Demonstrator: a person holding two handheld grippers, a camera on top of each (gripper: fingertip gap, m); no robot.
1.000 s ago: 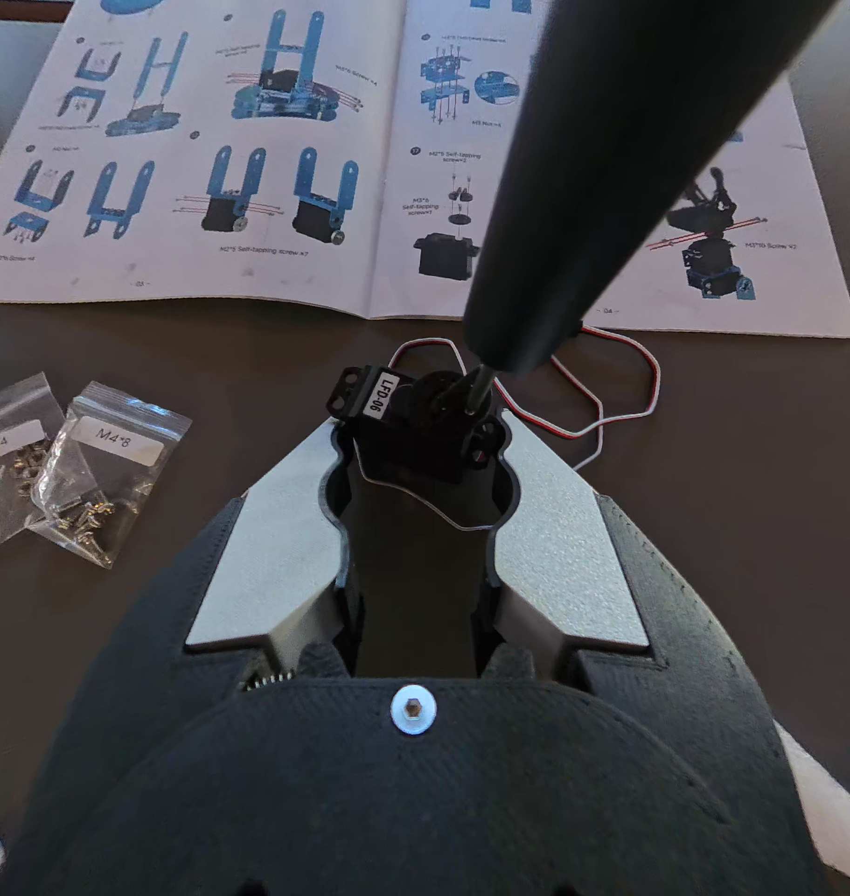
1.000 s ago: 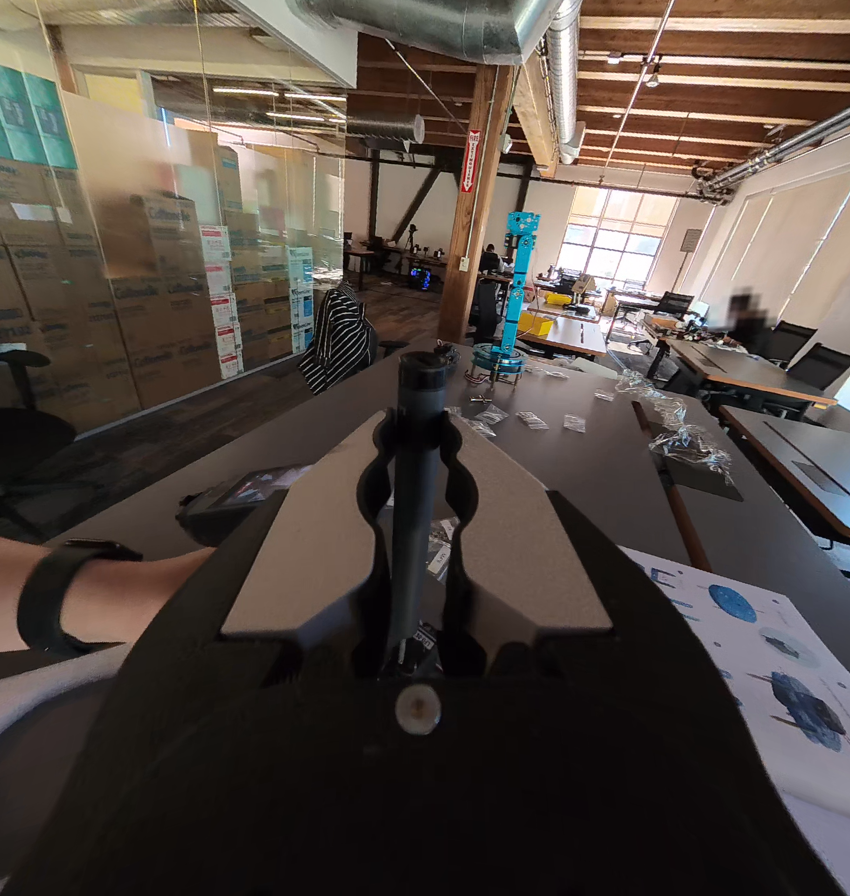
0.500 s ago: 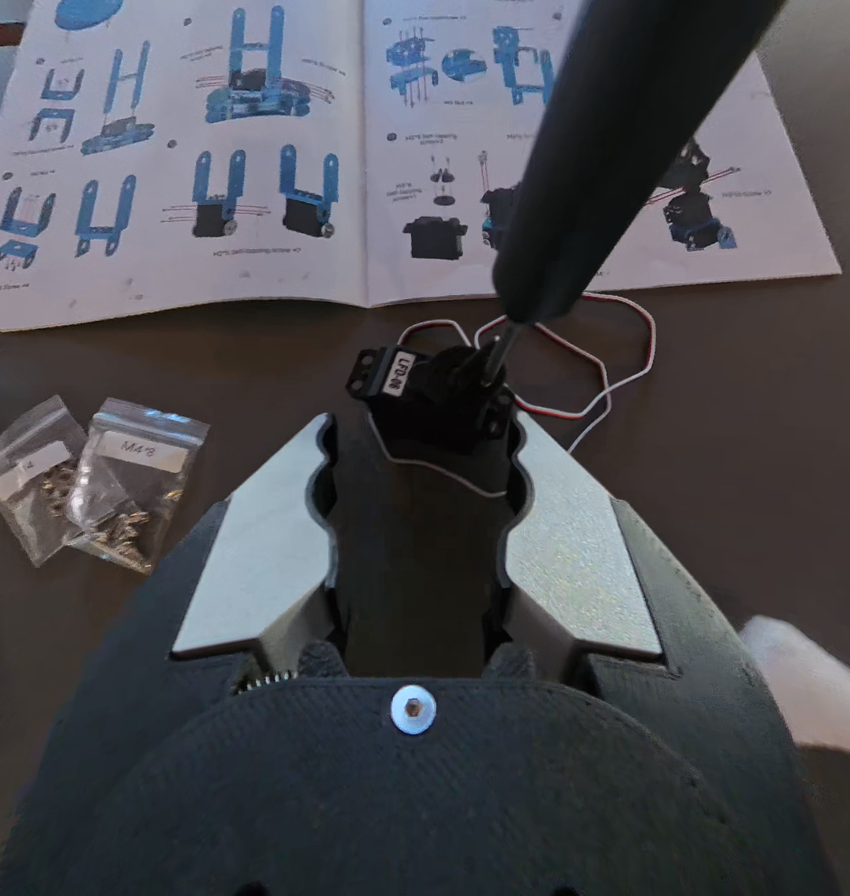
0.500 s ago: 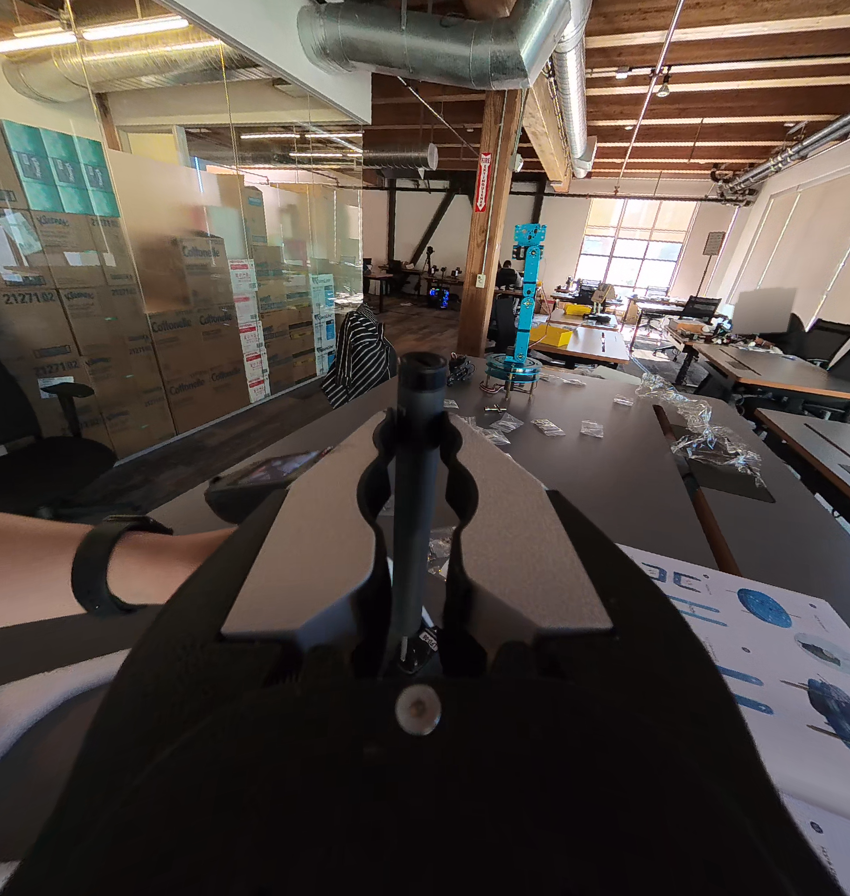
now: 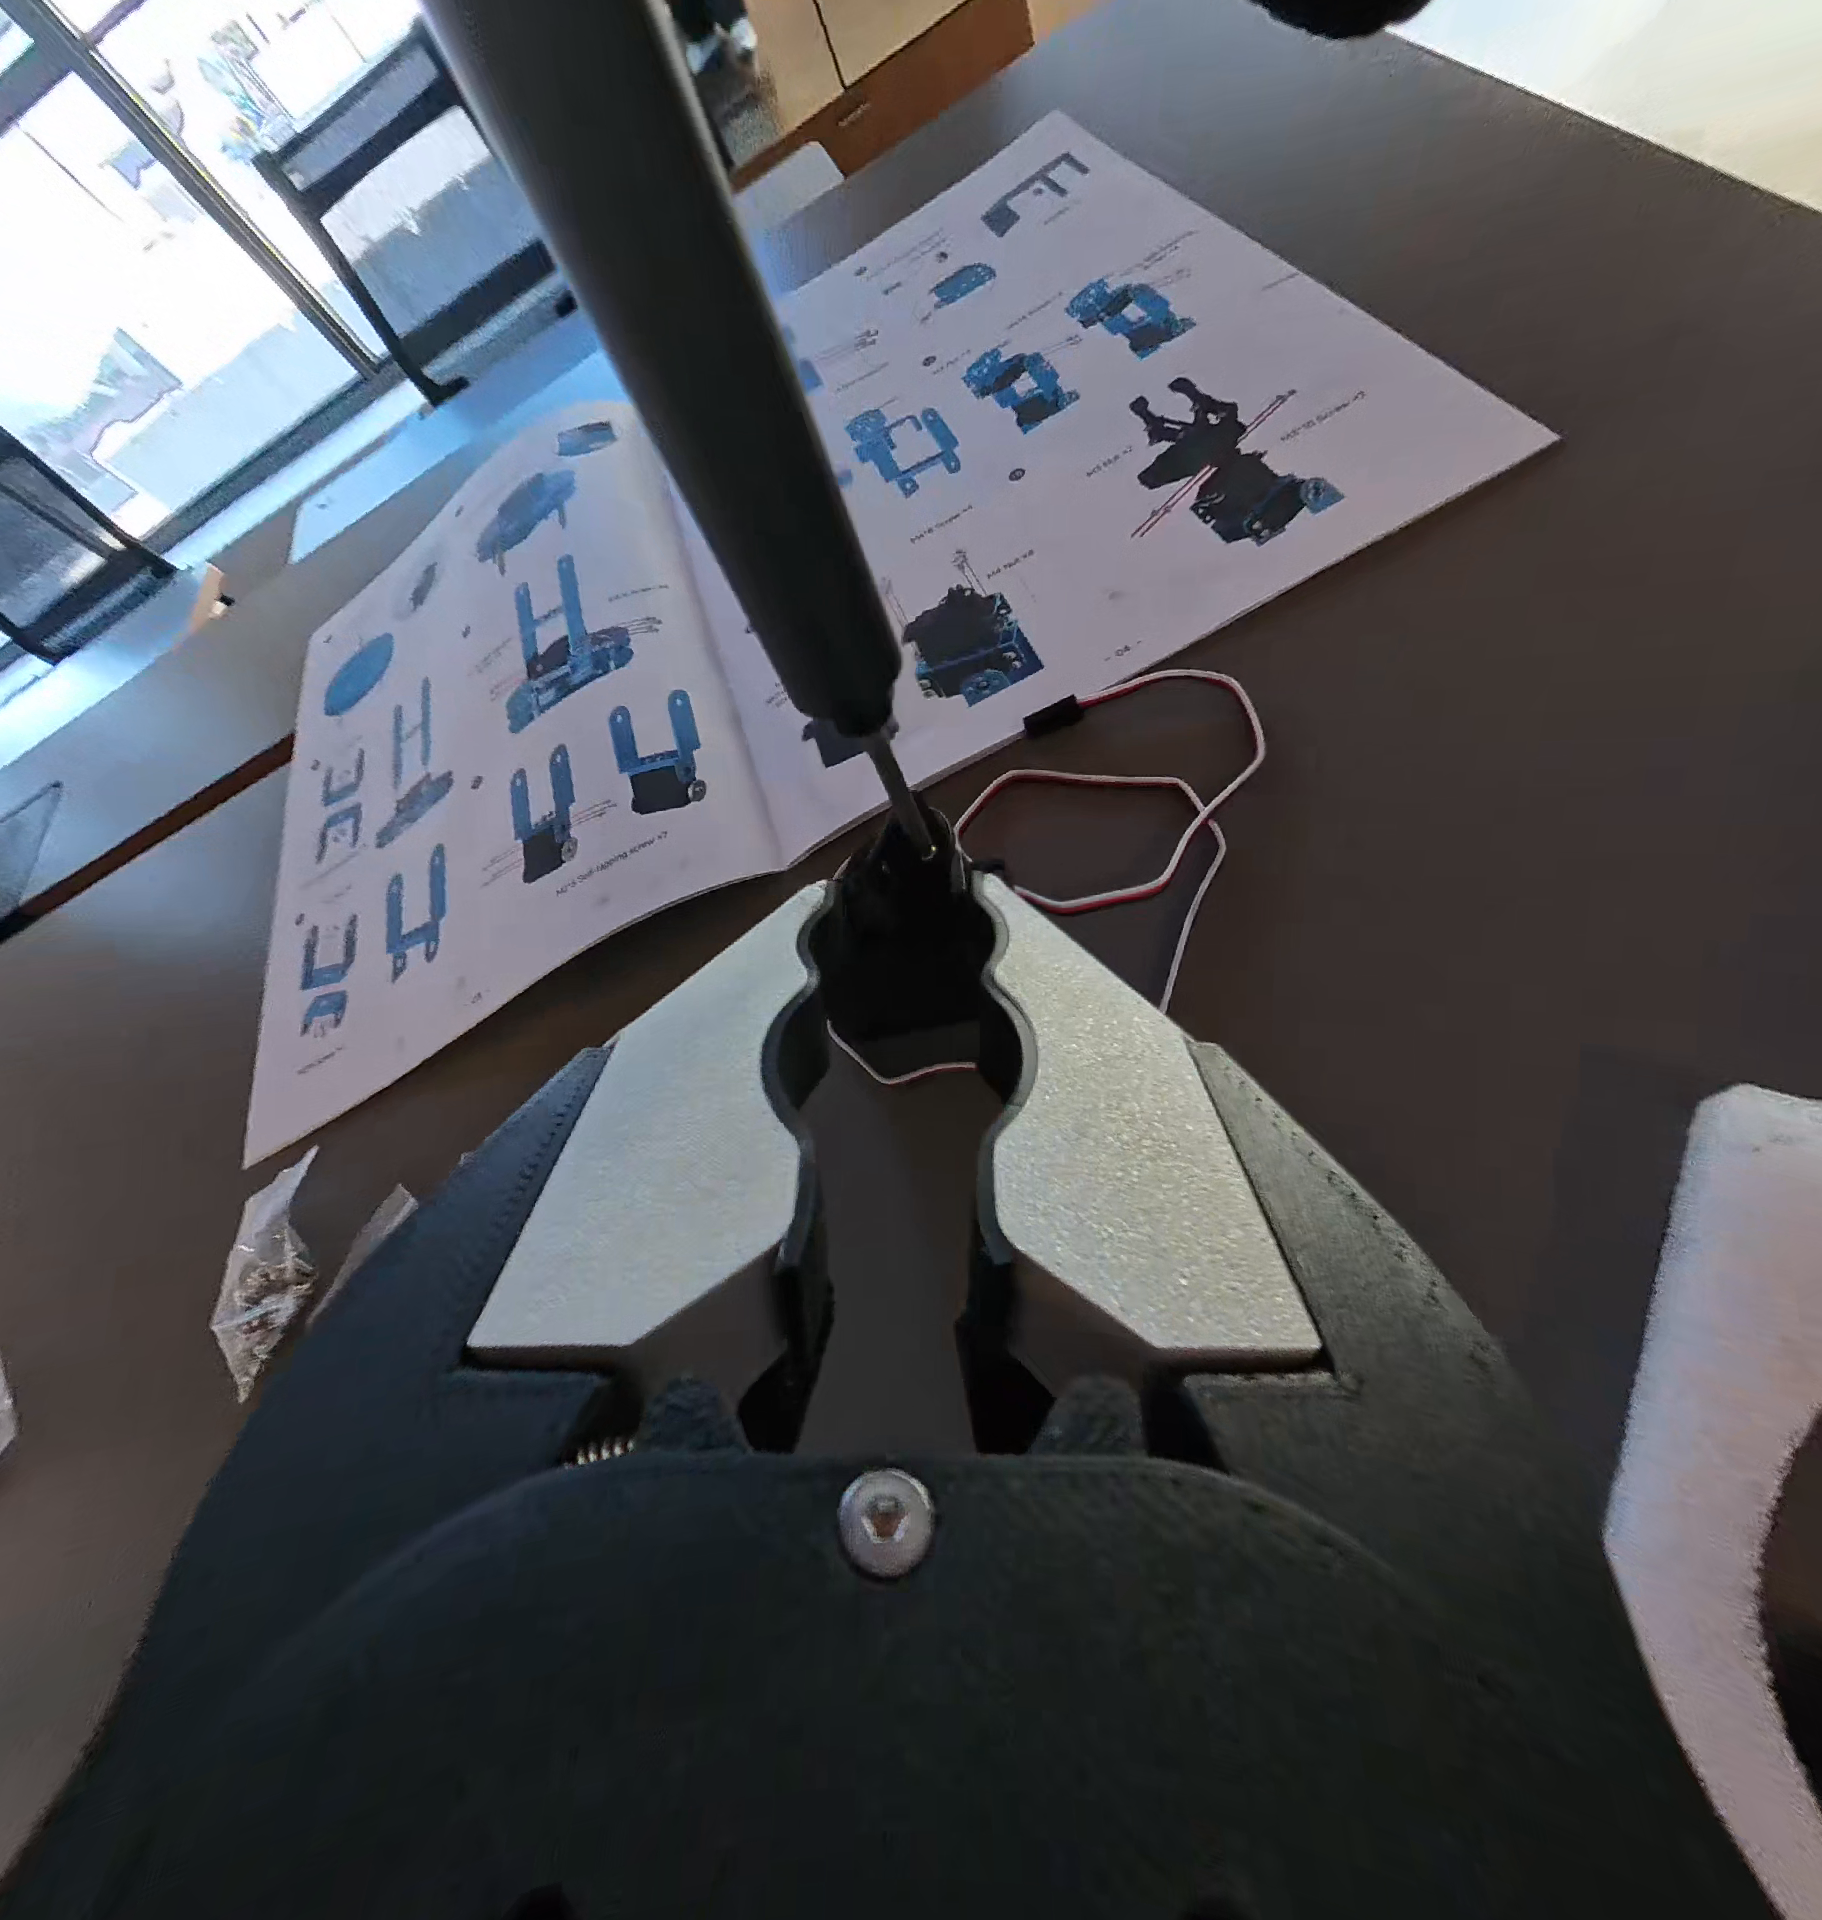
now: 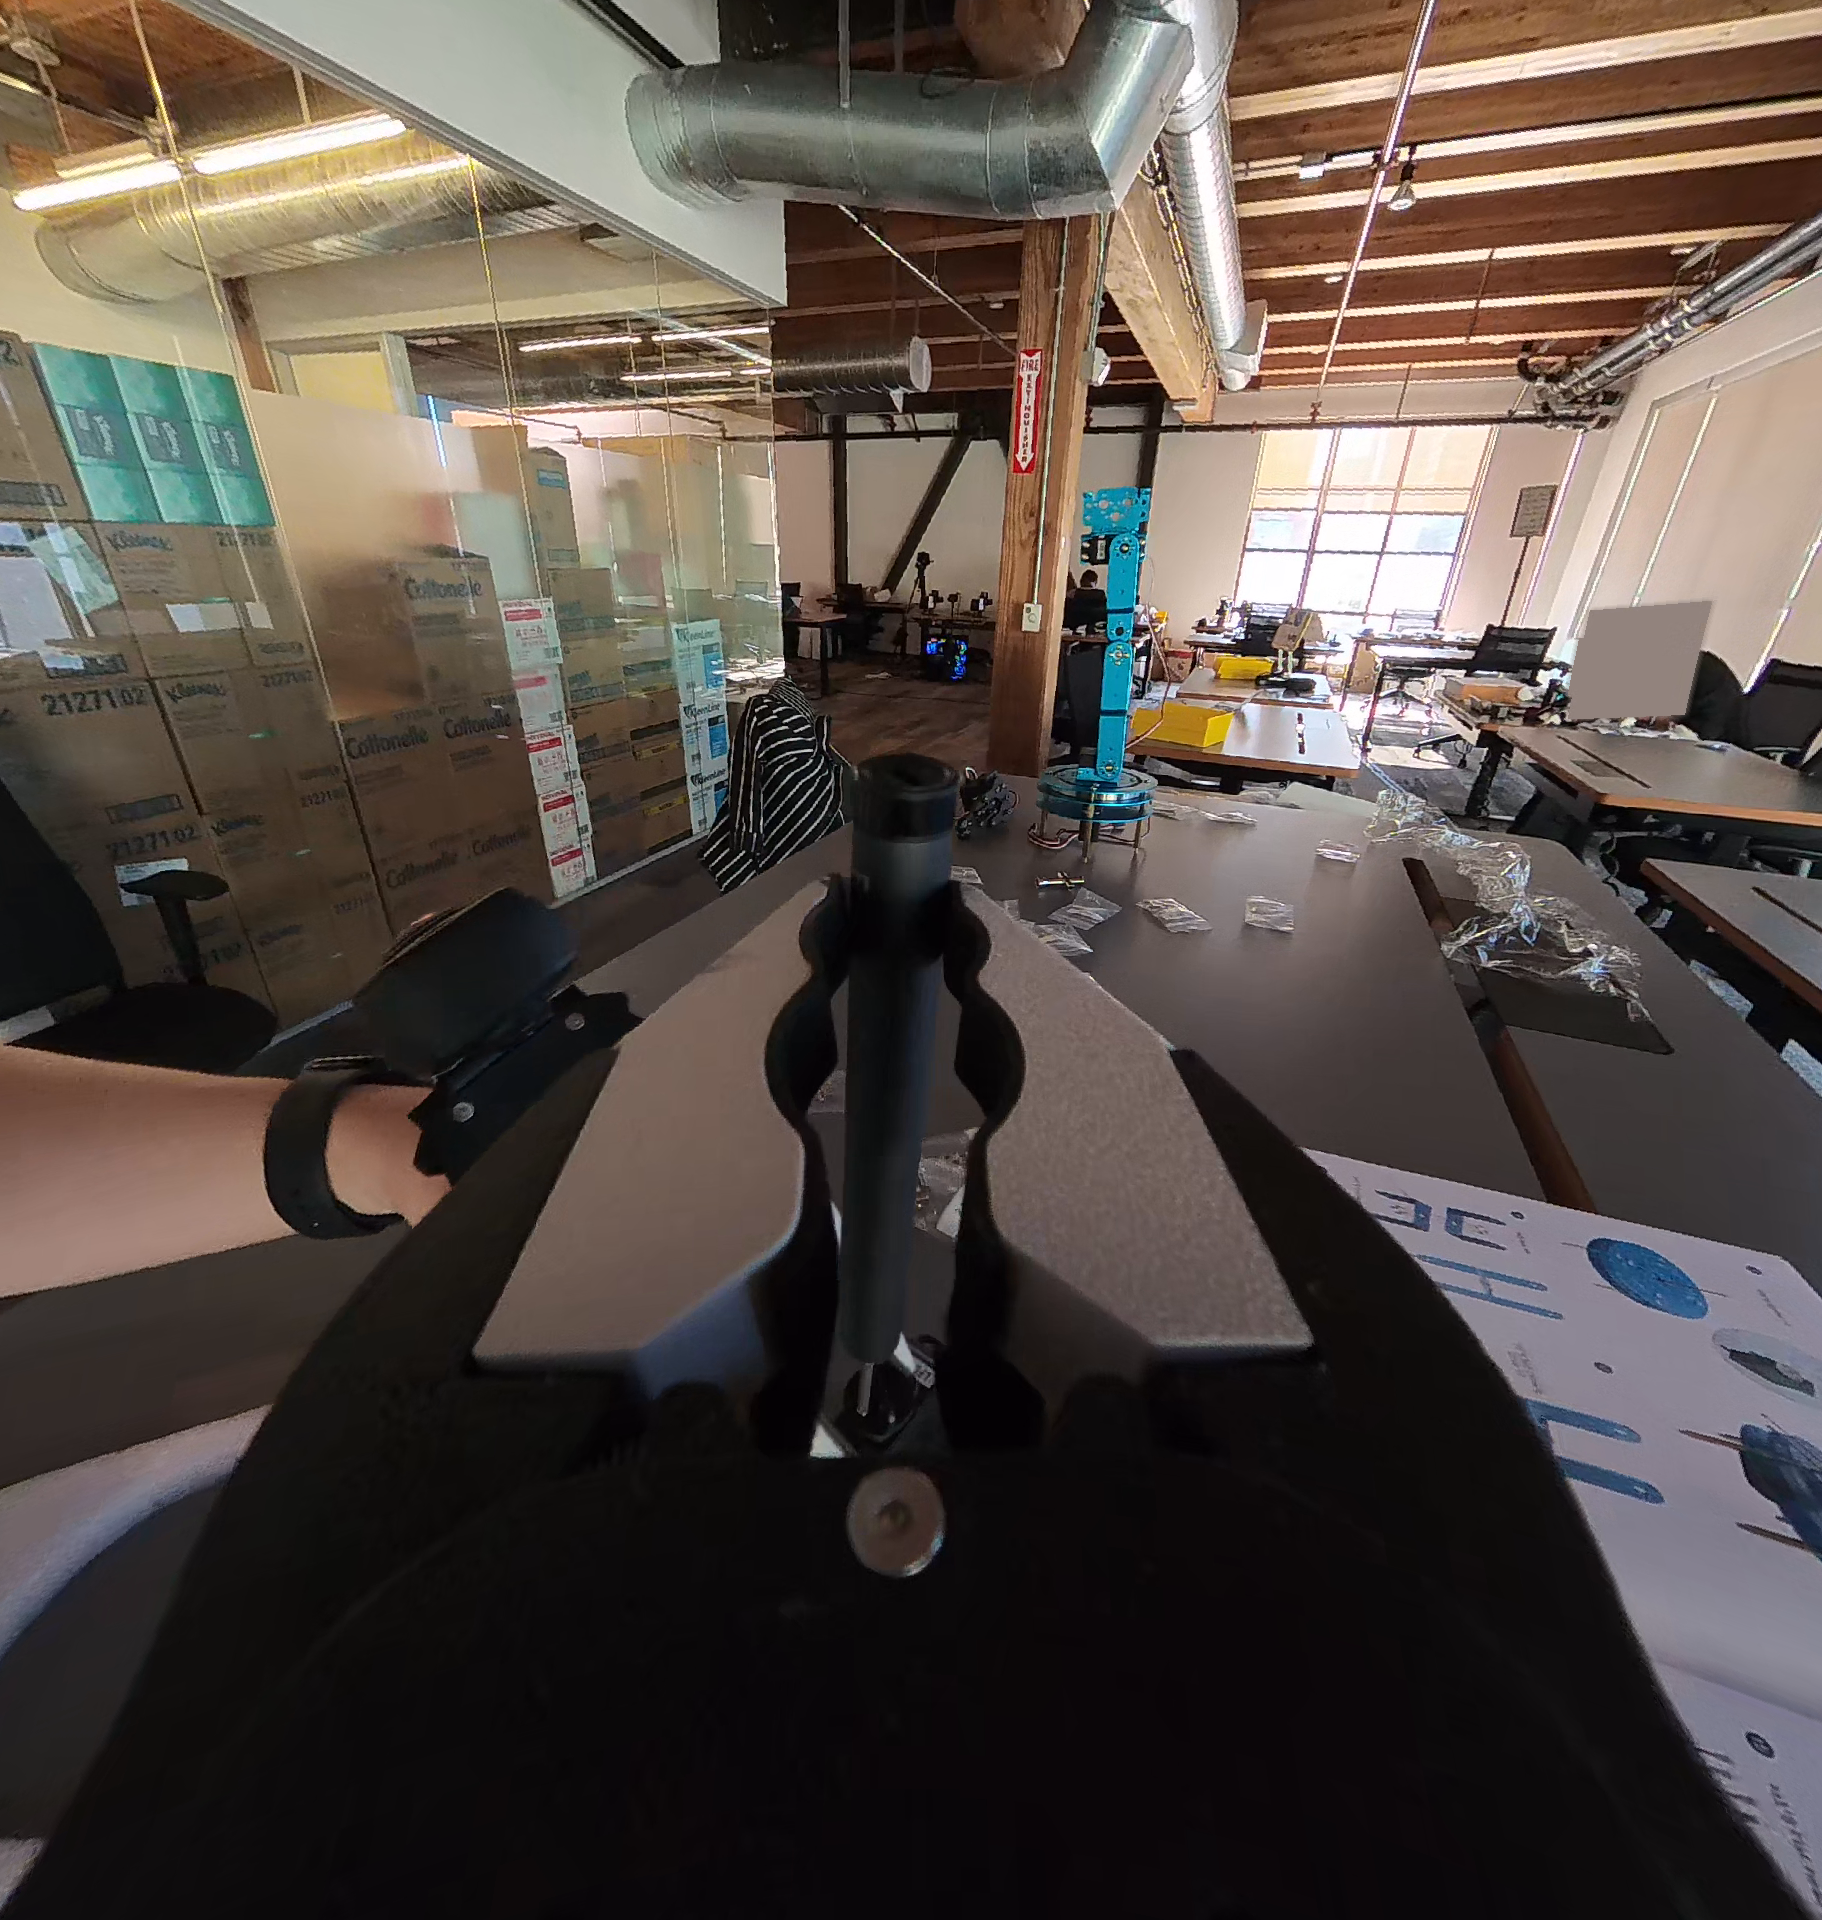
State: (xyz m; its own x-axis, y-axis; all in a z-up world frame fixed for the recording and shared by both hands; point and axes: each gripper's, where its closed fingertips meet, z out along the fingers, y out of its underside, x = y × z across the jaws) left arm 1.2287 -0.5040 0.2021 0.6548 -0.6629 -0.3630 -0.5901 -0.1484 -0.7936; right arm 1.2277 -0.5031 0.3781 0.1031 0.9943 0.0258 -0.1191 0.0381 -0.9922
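Servo motor (image 5: 902,961), small black block, sits on the dark bench (image 5: 1509,831) pinched between the tips of the left tongs (image 5: 902,935); jaws closed on its two side faces. Judged light, rigid, hard plastic shell, smooth enough to twist in the grip if pushed off-centre. Flat side faces look the sound place to hold; the top and the wire are not.

Left to right in the left wrist view:
- Small clear bags of screws (image 5: 263,1262) on the bench, left of the tongs, well apart from the motor.
- Open instruction booklet (image 5: 595,727) with blue and black part drawings, flat beyond the motor.
- Screwdriver (image 5: 699,343), dark grey handle slanting down from upper left; thin metal tip meets the top of the motor. Exact seat of the tip is too small to tell.
- Red, white and dark wire (image 5: 1187,810) loops from the motor to the right, slack, plug end resting at the booklet edge. Thin, soft, likely to snag.
- White foam piece (image 5: 1738,1351) at far right.

Orientation: motor stands with its top upward toward the screwdriver; long axis not clear, tongs hide most of the body.

Right wrist view: right tongs (image 6: 891,935) pressed onto the screwdriver handle (image 6: 886,1091), long axis lying along the fingers, tip toward the camera and down.
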